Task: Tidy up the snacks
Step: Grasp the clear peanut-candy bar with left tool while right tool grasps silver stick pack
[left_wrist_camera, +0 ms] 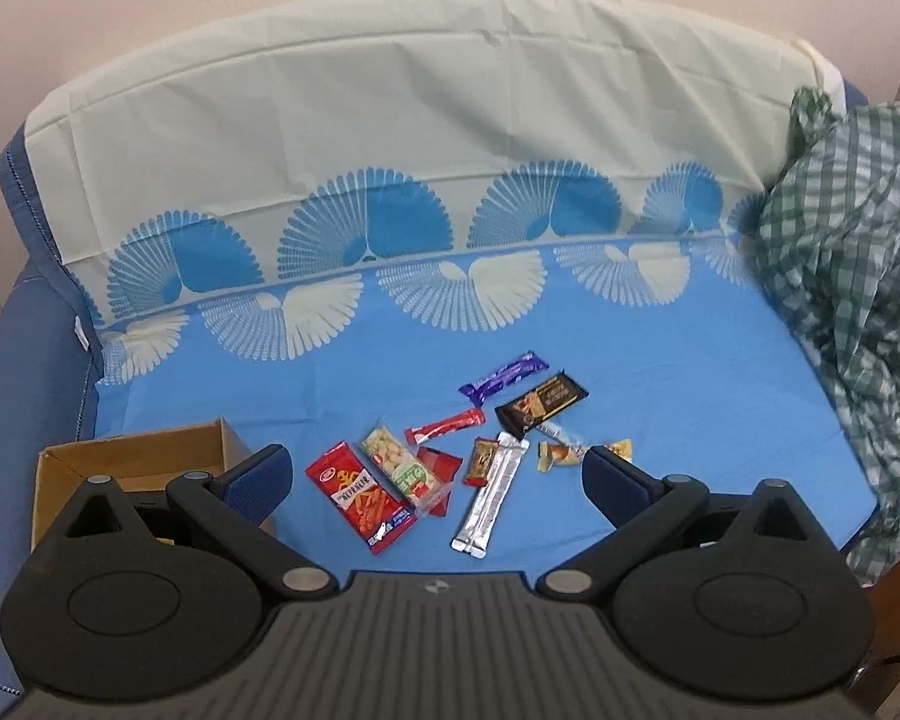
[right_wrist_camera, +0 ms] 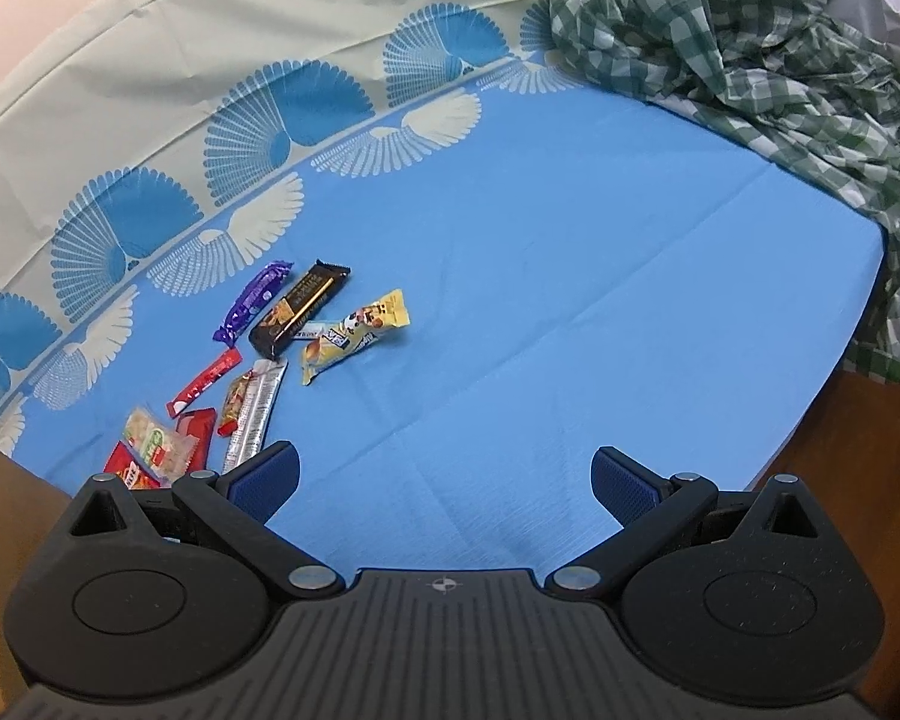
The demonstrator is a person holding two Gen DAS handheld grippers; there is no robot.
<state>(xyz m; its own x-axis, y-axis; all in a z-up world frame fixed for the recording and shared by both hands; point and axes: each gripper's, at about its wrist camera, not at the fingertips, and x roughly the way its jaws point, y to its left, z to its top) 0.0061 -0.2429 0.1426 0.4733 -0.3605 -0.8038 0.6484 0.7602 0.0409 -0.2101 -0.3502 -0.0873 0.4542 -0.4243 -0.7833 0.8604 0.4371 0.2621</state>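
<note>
left wrist: looked forward and down over the blue cloth surface [left_wrist_camera: 660,360], cardboard box [left_wrist_camera: 132,462] close at lower left | right wrist: faced the same cloth from further right, angled left, checked fabric [right_wrist_camera: 750,60] upper right | shared: snack pile [left_wrist_camera: 450,456] [right_wrist_camera: 258,360], near in both

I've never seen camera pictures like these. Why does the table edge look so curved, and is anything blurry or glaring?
Left wrist view: fisheye bending bows the tablecloth and darkens the corners; the snacks look sharp, with glare on the silver sachet. Right wrist view: the same bowing curves the table edge; light is soft and even, the checked cloth slightly soft near the rim.
</note>
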